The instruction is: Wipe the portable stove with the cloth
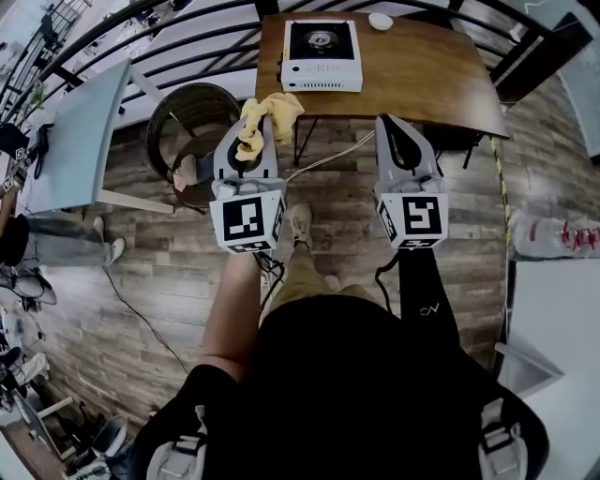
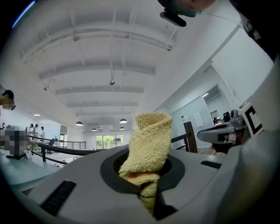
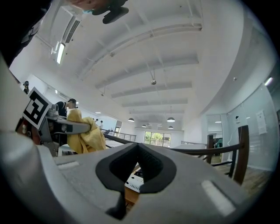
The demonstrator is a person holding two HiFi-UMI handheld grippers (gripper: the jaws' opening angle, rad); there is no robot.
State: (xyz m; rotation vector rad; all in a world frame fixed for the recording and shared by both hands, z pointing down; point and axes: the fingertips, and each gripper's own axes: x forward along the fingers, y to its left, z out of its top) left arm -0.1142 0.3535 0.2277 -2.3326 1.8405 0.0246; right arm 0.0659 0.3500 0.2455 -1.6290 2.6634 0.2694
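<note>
Holding cloth (image 1: 267,114) in left gripper (image 1: 249,127), jaws clamped shut on its lower fold. Seen in the left gripper view as a yellow terry roll standing up out of the jaw notch, pinched at the bottom, free at the top. Bunched above the tips in the head view, hanging just off the near-left corner of the bench (image 1: 422,75), short of the near edge, not touching the wood.

Carrying nothing in right gripper (image 1: 398,127): jaws brought together, only the moulded notch left between them, with nothing in it. Held level with the left one, off the near edge around mid-span, clear of the bench.

Portable stove (image 1: 322,54) parked at the near edge toward the left corner, white body, black top, burner ring centred, front panel flush with the edge. Well apart from the cloth and both grippers. Also visible through the right gripper's notch.

Small white round item (image 1: 380,21) at the far edge, just right of the stove. Can't tell what.

Dark round basket (image 1: 192,112) on the floor, left of the near-left corner.
</note>
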